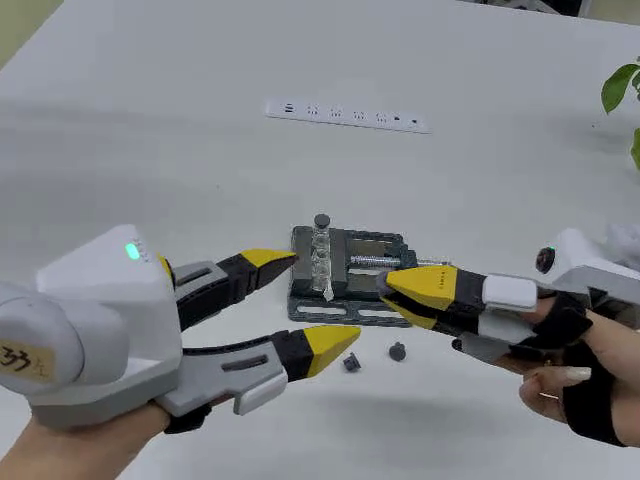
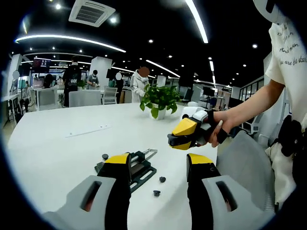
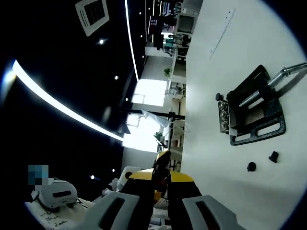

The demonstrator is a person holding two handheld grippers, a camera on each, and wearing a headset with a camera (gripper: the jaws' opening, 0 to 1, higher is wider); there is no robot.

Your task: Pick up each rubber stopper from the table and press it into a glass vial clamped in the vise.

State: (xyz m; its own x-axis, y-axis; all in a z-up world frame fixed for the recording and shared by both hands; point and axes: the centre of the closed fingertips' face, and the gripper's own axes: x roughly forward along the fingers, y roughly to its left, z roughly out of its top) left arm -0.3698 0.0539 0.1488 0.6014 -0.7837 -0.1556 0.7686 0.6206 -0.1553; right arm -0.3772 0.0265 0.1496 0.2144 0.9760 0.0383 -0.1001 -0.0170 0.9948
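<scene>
Head view: the left gripper, jaws apart, hovered beside the vise clamping glass vials. The right gripper had its jaws together, empty.

Left gripper view: two rubber stoppers lay on the table just beside the vise.

Right gripper view: the stoppers lay near the vise.

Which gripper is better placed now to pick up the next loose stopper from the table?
Probably left. The left gripper is open, its lower finger near a loose rubber stopper. The right gripper is shut, over the vise, and must open first.
</scene>
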